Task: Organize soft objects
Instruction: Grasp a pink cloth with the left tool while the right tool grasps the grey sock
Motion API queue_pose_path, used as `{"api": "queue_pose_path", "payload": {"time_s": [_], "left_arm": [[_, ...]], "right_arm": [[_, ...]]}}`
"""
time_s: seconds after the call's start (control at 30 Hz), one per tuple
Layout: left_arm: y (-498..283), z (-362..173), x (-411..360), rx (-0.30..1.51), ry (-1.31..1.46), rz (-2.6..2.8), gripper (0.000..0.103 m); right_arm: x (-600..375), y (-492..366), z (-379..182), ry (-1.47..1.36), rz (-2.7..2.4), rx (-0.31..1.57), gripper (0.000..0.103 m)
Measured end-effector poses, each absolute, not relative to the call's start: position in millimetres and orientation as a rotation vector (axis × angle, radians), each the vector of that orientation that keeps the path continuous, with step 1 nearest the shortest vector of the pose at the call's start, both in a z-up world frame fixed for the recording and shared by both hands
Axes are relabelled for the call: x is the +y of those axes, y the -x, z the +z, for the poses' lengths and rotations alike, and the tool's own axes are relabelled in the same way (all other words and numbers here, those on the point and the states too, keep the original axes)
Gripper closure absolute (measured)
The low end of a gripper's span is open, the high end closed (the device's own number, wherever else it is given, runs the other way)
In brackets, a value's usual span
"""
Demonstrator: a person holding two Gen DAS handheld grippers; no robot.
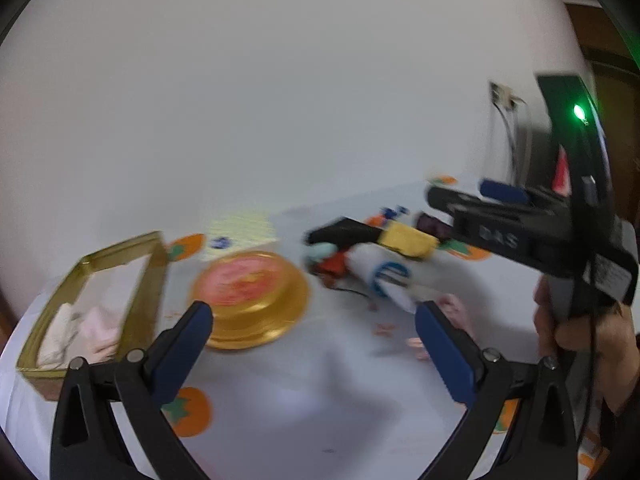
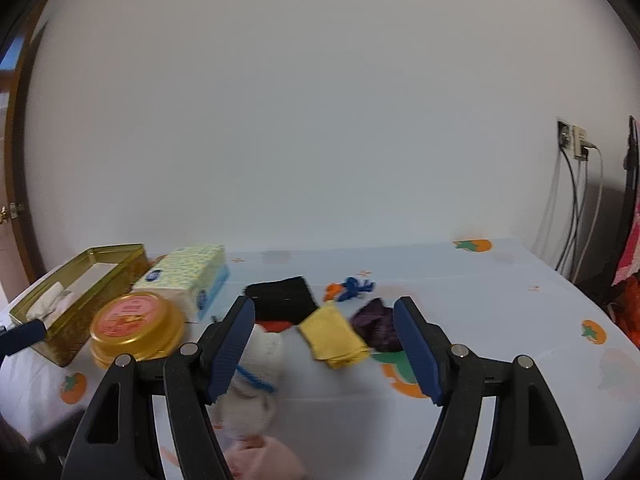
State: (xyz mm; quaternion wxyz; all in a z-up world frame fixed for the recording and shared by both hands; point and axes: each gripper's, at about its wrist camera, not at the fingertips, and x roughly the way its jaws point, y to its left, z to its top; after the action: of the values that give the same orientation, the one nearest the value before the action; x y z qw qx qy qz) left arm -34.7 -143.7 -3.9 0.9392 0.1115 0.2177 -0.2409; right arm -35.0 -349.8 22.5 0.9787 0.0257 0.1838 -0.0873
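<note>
A: Two grippers were in play, both empty. The right gripper (image 2: pixel 324 344) had its blue fingers spread wide apart over the patterned tablecloth (image 2: pixel 500 320), with nothing between them.

B: And the left gripper (image 1: pixel 314 344)?

A: Its fingers were also apart and held nothing. Nearest it lay a pink soft item (image 1: pixel 456 308), blurred. Just beyond were a white sock with a blue ring (image 2: pixel 260 356), then a yellow cloth (image 2: pixel 334 336), a dark purple piece (image 2: pixel 376 326) and a black cloth (image 2: pixel 282 298).

B: Where did they belong?

A: Probably in the gold rectangular tin (image 2: pixel 80 280) on the far left, which already held pale fabric. A round gold tin (image 2: pixel 136 326) and a tissue box (image 2: pixel 186 276) stood beside it.

B: How should the next step be done?

A: I judged it best to slow down, centre one item between the fingers and close on its bunched middle.
</note>
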Motion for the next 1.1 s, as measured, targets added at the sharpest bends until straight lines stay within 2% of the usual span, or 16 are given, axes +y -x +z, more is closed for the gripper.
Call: {"api": "queue_pose_path", "payload": {"time_s": [0.4, 0.5, 0.53, 0.6, 0.67, 0.7, 0.77, 0.9, 1.1], "left_arm": [[5, -36, -223, 0.816, -0.169, -0.696, 0.001], [-4, -45, -235, 0.879, -0.201, -0.653, 0.013], [-4, -46, -236, 0.896, -0.205, -0.65, 0.025], [-5, -45, -234, 0.889, -0.198, -0.646, 0.039], [-7, -44, -229, 0.887, -0.162, -0.685, 0.069], [-7, -44, -226, 0.89, -0.145, -0.696, 0.072], [-7, -43, -219, 0.896, -0.118, -0.711, 0.077], [7, -42, -209, 0.885, -0.122, -0.768, 0.078], [34, -26, -171, 0.757, -0.161, -0.829, 0.078]], "right_arm": [[-383, 37, 21, -0.149, -0.248, 0.386, 0.029], [-391, 38, 22, -0.191, -0.263, 0.38, 0.029], [-394, 39, 22, -0.208, -0.265, 0.381, 0.029], [-400, 39, 21, -0.242, -0.277, 0.384, 0.029], [-406, 40, 20, -0.279, -0.281, 0.388, 0.029], [-408, 40, 19, -0.29, -0.281, 0.391, 0.029], [-411, 39, 17, -0.304, -0.28, 0.405, 0.029], [-411, 35, 13, -0.321, -0.243, 0.439, 0.029], [-406, 30, 9, -0.337, -0.169, 0.472, 0.029]]}}
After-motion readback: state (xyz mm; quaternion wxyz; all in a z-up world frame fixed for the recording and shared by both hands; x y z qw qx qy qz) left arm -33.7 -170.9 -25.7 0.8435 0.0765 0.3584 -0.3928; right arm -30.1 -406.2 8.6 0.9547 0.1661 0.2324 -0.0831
